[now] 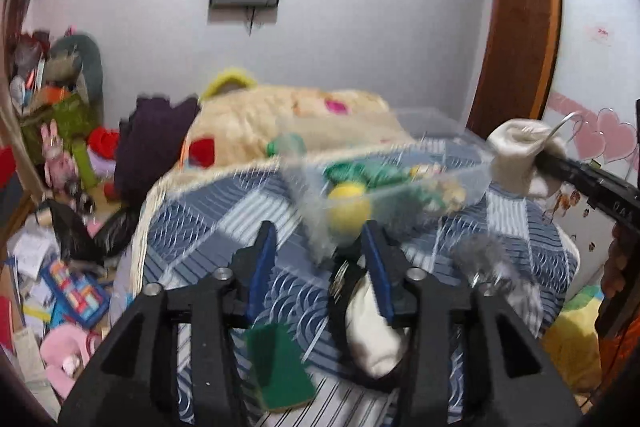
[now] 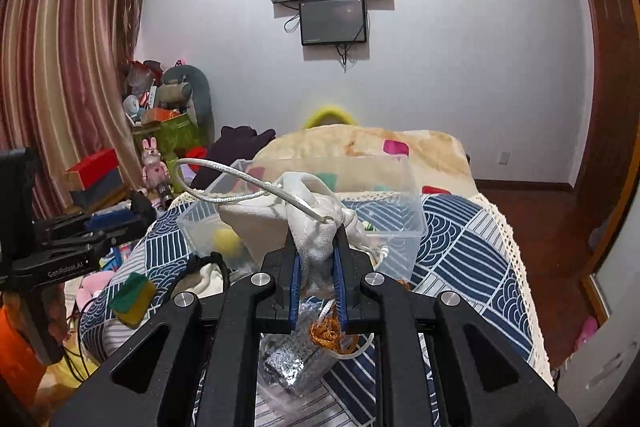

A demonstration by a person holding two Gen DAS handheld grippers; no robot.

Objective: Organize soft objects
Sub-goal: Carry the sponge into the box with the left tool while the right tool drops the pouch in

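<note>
A clear plastic bin [image 2: 400, 227] sits on the bed and holds a yellow ball [image 2: 226, 241] and green soft items [image 1: 360, 173]. My right gripper [image 2: 316, 227] is shut on a cream cloth pouch [image 2: 308, 223] with a silver cord loop, held above the bin's near edge; it also shows in the left wrist view [image 1: 516, 155]. My left gripper [image 1: 320, 235] is open and empty over the bed, near the bin's corner. A green and yellow sponge [image 1: 280, 367] and a cream pouch with a black band [image 1: 372, 335] lie on the bedspread below it.
The blue patterned bedspread [image 2: 472, 239] has a beige blanket [image 2: 360, 151] at the far end. A silvery bag [image 2: 284, 367] and orange cord [image 2: 328, 335] lie under my right gripper. Toys and boxes [image 2: 160, 131] clutter the floor at left. A wardrobe [image 1: 520, 39] stands right.
</note>
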